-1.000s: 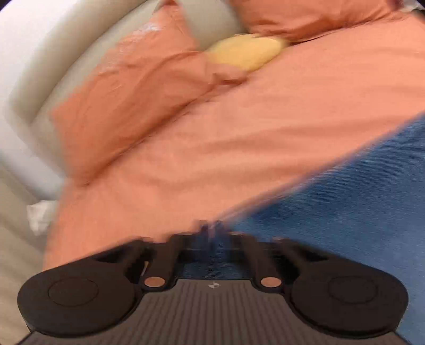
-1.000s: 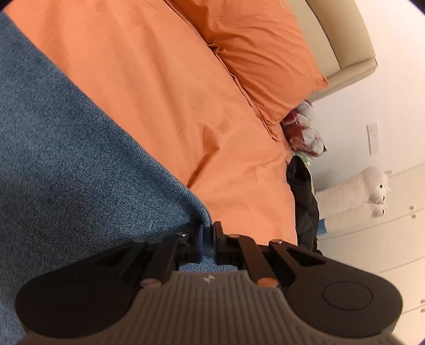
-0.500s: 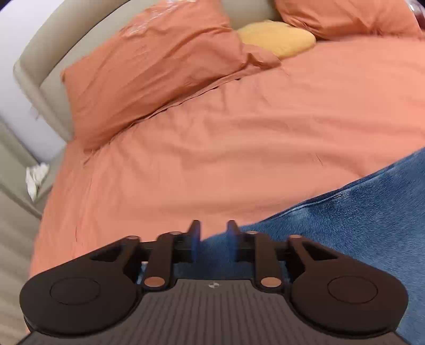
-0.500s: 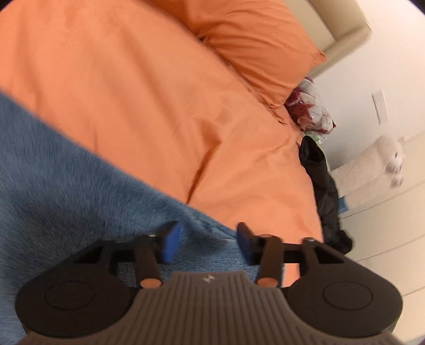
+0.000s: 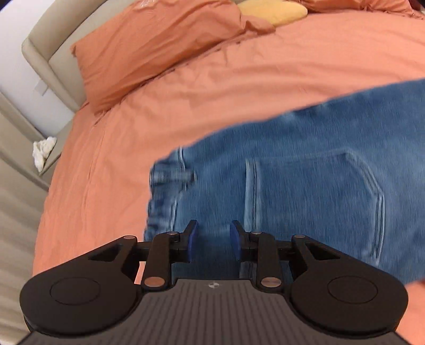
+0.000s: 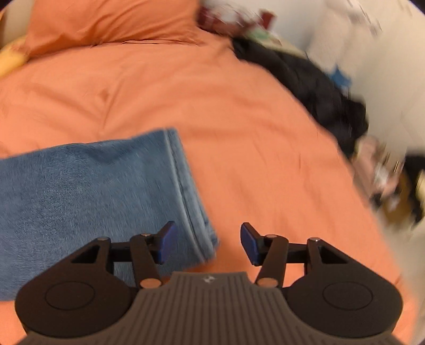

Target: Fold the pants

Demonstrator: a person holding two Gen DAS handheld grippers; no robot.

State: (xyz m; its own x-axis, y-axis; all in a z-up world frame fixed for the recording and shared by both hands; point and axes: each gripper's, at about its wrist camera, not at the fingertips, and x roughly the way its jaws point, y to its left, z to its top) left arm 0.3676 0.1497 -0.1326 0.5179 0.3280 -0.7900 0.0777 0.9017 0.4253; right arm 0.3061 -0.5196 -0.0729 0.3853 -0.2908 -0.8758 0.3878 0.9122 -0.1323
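Blue jeans (image 5: pixel 305 180) lie on the orange bed cover (image 5: pixel 239 87), waist end with a back pocket toward my left gripper (image 5: pixel 211 238). That gripper is open and empty just above the waistband. In the right wrist view the hem end of the jeans (image 6: pixel 93 196) lies flat at the left. My right gripper (image 6: pixel 207 242) is open wide and empty, its left pad (image 6: pixel 166 242) over the hem corner, its right pad over bare cover (image 6: pixel 239 106).
Orange pillows (image 5: pixel 159 45) and a yellow cushion (image 5: pixel 271 10) lie by the beige headboard (image 5: pixel 53 45). A black garment (image 6: pixel 318 87) and blurred clutter lie at the bed's right edge. White tissue (image 5: pixel 43 152) sits beside the bed at the left.
Both grippers have opened and let go of the jeans, which now lie on the bed. Both have pulled back, and the right view has swung round.
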